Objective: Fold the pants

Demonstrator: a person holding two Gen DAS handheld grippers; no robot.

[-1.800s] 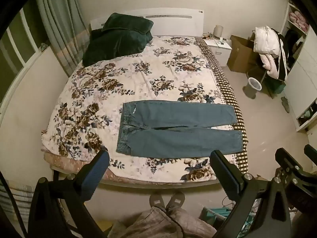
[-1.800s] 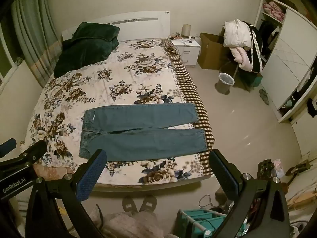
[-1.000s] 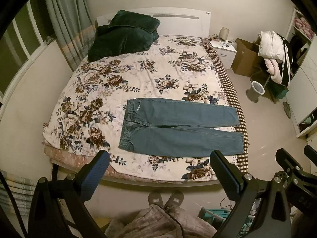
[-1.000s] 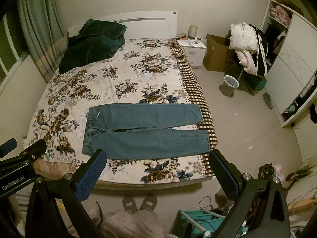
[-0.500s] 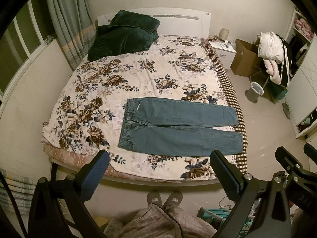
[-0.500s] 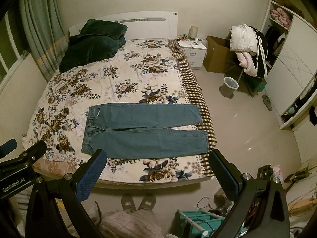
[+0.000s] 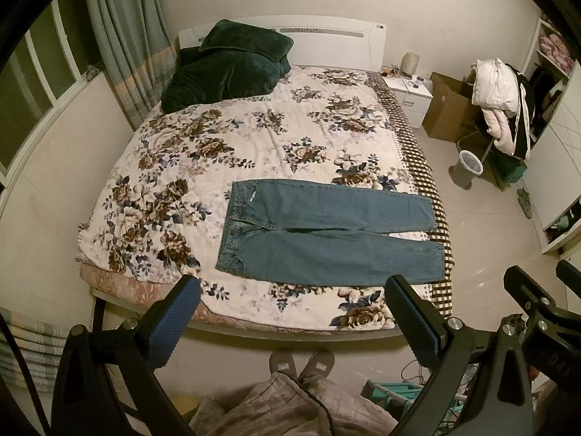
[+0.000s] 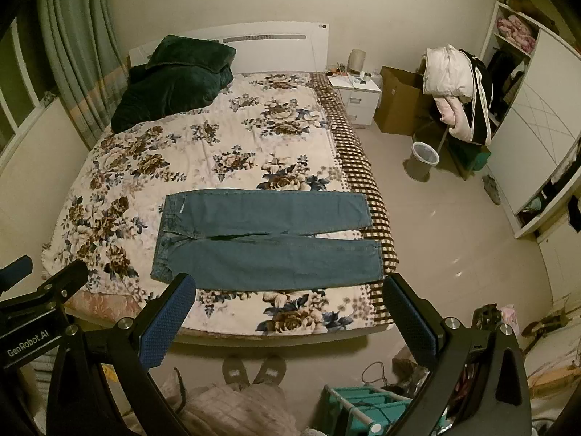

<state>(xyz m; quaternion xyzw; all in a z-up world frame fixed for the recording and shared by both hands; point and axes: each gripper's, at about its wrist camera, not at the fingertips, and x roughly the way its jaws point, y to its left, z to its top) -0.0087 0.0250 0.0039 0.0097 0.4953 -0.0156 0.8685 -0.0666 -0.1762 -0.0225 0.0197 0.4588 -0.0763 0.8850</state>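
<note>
Two grippers hang spread wide above the foot of a bed (image 7: pixel 254 138), neither one touching anything. From the left gripper (image 7: pixel 290 309), jeans (image 7: pixel 326 239) lie flat and unfolded just ahead on the floral quilt, well apart from its blue-padded fingers (image 7: pixel 174 318); the waistband points to the gripper's left, both legs run side by side to its right, and the cuffs reach the checked border at the bed's right edge. The right gripper (image 8: pixel 288 307) looks down on the same jeans (image 8: pixel 268 239) from slightly further right, its jaws equally far apart with nothing between them; the near leg sits just beyond its fingers (image 8: pixel 165 325), the far leg beside it, the two parted by a narrow gap toward the cuffs. Each gripper shows at the edge of the other's view, the left one at the lower left of the right wrist view, the right one at the lower right of the left wrist view.

Far ahead and to the left of both grippers, a dark green blanket (image 7: pixel 228 69) is heaped against the white headboard. A nightstand (image 8: pixel 357 100), a cardboard box (image 8: pixel 397 107) and a small bin (image 8: pixel 423 158) stand ahead to the right, on the floor beside the bed. Directly below the grippers, the person's slippers (image 7: pixel 301 363) rest at the foot of the bed.
</note>
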